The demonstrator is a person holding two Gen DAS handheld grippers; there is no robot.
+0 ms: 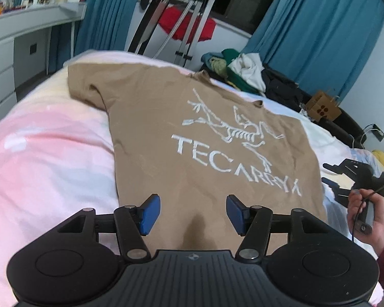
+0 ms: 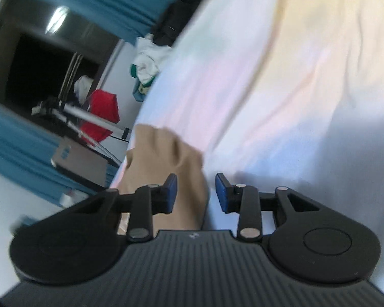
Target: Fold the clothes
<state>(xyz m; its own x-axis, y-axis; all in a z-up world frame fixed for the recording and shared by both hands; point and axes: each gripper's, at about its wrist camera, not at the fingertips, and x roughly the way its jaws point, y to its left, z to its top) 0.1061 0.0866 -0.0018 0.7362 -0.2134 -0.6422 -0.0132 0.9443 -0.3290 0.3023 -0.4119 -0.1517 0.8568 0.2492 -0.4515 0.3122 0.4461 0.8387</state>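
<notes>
A tan T-shirt (image 1: 192, 133) with a white skeleton logo and lettering lies spread flat on the pastel bedspread (image 1: 51, 153). My left gripper (image 1: 193, 213) is open and empty, just above the shirt's near hem. My right gripper (image 1: 345, 179) shows at the shirt's right edge in the left wrist view, held in a hand. In the right wrist view the right gripper (image 2: 195, 192) is open and empty, over the edge of the tan shirt (image 2: 166, 158), where it meets the bedspread (image 2: 281, 89). That view is blurred.
A heap of clothes (image 1: 243, 71) lies at the far side of the bed, with a cardboard box (image 1: 322, 107) beside it. A drying rack with a red garment (image 1: 189, 25) stands by teal curtains (image 1: 319, 30). White drawers (image 1: 2, 71) stand at left.
</notes>
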